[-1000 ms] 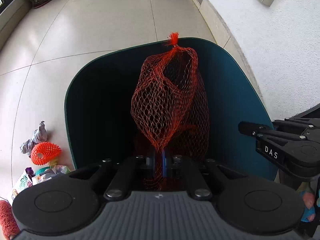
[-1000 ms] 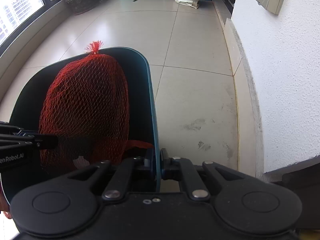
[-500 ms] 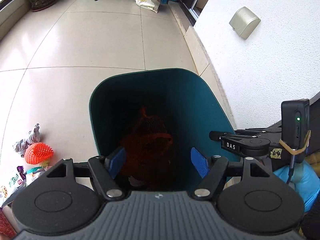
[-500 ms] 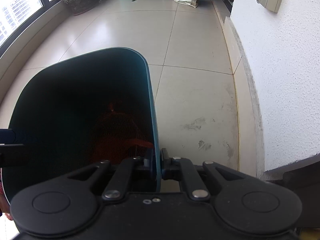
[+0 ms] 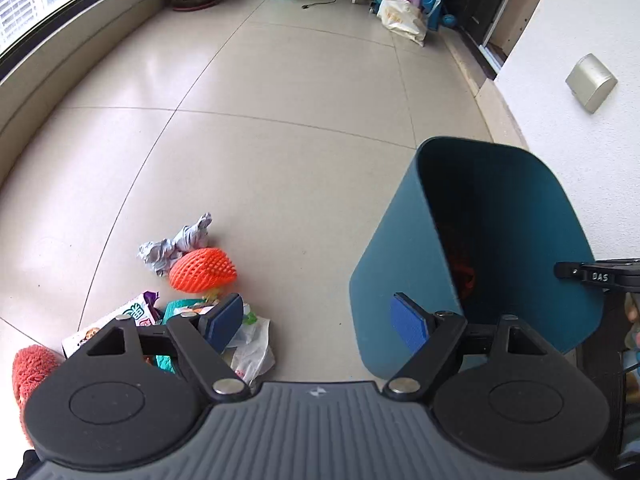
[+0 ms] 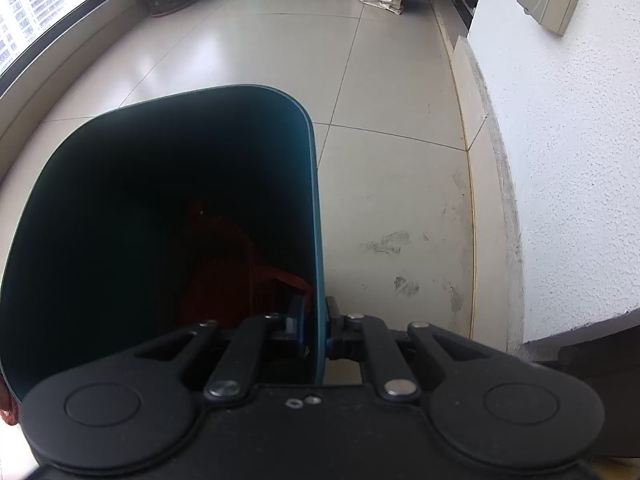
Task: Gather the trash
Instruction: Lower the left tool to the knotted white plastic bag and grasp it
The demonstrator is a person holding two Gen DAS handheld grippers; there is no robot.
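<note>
Holding the teal bin (image 6: pixel 168 216) by its right wall, the right gripper (image 6: pixel 316 332) is clamping it steady for loading; red netting (image 6: pixel 224 264) is lying inside. The left gripper (image 5: pixel 318 322), jaws just opened and empty, is hanging over the floor litter: orange foam net (image 5: pixel 202 270), crumpled paper (image 5: pixel 176 244), wrappers (image 5: pixel 136 314).

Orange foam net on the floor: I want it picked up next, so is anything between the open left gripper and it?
Nothing visible stands between. The left gripper is open and empty, and the foam net lies exposed ahead of its left finger, beside crumpled paper and wrappers. The bin stands apart, to the right.
</note>
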